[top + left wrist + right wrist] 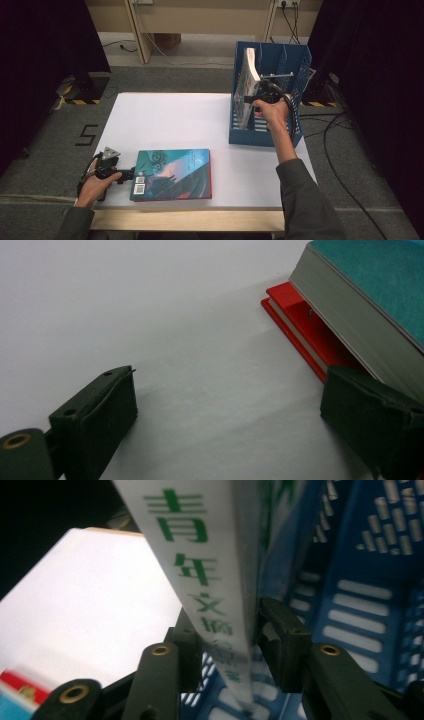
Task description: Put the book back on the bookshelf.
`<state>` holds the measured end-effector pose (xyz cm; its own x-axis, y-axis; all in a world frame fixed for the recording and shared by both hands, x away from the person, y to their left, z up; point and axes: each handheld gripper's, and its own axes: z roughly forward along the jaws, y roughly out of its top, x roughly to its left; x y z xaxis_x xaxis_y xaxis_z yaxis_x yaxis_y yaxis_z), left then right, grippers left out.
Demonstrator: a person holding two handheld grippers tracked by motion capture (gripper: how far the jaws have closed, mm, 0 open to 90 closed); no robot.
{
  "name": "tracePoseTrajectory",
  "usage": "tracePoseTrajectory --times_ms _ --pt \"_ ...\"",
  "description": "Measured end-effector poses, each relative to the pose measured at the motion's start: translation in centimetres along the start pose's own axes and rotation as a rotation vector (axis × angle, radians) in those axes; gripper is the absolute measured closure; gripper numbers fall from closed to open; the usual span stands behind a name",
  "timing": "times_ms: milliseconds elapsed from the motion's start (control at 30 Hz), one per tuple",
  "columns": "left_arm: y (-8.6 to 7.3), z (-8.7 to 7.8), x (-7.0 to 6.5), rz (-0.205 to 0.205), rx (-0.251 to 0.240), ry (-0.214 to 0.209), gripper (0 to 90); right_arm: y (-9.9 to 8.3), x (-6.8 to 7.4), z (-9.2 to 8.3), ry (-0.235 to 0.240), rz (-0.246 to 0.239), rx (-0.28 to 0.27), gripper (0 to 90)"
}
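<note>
A book with a teal picture cover (pixel 172 172) and a red back board (pixel 305 315) lies flat near the table's front left. My left gripper (pixel 125 176) rests on the table at the book's left edge. In the left gripper view it (pixel 230 385) stands open, one jaw on bare table and the other against the book's corner. A white magazine (pixel 248 80) with green characters on its spine (pixel 200 565) stands tilted in the leftmost slot of a blue file rack (pixel 295 65). My right gripper (pixel 250 99) (pixel 225 625) is shut on the magazine's spine.
The white table (pixel 170 120) has a wooden front edge. The rack's blue slotted dividers (pixel 370 595) stand to the right of the magazine. Cables (pixel 330 135) lie on the floor to the right. Wooden furniture legs (pixel 137 35) stand behind the table.
</note>
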<state>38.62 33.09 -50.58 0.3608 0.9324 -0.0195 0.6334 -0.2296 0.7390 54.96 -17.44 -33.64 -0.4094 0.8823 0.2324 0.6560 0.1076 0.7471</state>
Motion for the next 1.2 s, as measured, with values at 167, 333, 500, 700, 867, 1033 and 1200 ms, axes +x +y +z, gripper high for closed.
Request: tracePoseTrajectory --times_ms 167,333,500,700,867,1033,1200 --pt "0.0 0.0 0.0 0.0 0.002 0.003 6.8 -1.1 0.7 -0.3 0.092 0.027 -0.014 64.2" --pt "0.0 0.0 0.0 0.0 0.001 0.003 6.8 -0.1 2.6 1.2 0.065 -0.018 -0.012 65.0" --pt "0.0 0.0 0.0 -0.001 0.0 0.002 6.9 0.9 2.5 2.3 -0.029 -0.021 -0.028 67.8" --pt "0.0 0.0 0.0 0.0 0.0 0.003 6.9 1.8 2.6 3.1 -0.061 -0.034 -0.013 68.3" --pt "0.0 0.0 0.0 0.0 0.0 0.003 6.9 1.7 3.3 3.7 -0.058 -0.041 -0.008 58.7" --pt "0.0 0.0 0.0 -0.001 0.0 0.002 6.9 1.5 3.3 3.5 -0.026 -0.042 -0.015 50.6" --pt "0.0 0.0 0.0 -0.001 0.0 0.002 6.9 1.2 3.6 2.7 0.014 -0.054 -0.007 45.0"
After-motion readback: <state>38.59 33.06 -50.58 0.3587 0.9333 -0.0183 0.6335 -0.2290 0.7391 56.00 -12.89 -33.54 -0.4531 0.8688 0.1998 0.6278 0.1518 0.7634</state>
